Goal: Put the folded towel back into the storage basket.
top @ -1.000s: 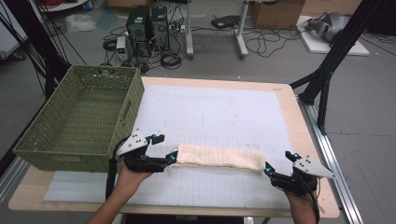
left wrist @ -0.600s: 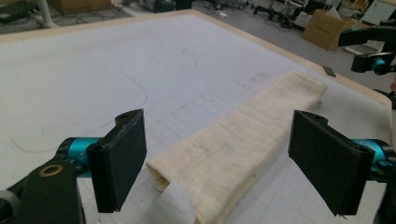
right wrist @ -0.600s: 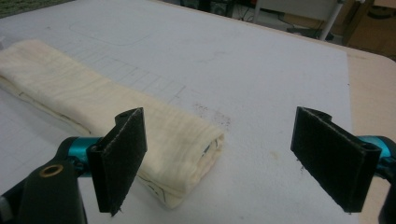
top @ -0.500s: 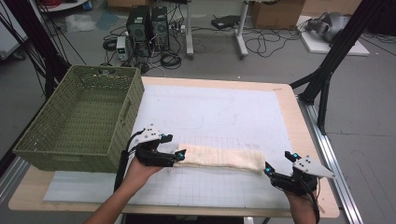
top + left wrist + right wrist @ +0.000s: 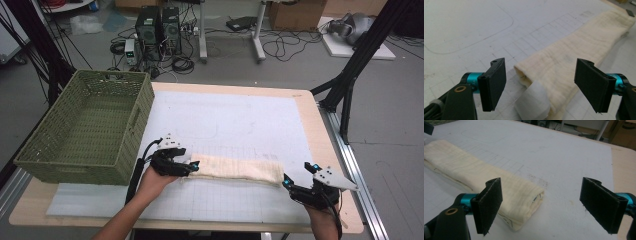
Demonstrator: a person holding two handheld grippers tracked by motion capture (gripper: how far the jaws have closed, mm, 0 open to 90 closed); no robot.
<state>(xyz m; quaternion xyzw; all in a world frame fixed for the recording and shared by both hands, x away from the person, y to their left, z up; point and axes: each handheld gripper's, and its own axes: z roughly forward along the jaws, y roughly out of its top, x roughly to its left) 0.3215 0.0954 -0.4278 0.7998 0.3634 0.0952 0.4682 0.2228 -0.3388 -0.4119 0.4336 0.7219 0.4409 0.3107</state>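
Lying flat on the white gridded mat that covers the surface, the folded towel runs its long axis left to right in the high view, one short end toward each hand. It is cream, a soft crinkled weave folded into a narrow strip of several layers, with a white tag sticking out at its left end. The left tool sits at that end; its jaws stand apart and have just been closing somewhat, with the towel's end between them but the pads not pressing on it. The right tool rests just beside the towel's right end, its jaws wide apart, gripping nothing. A green woven basket stands on the surface's left side, near the left hand.
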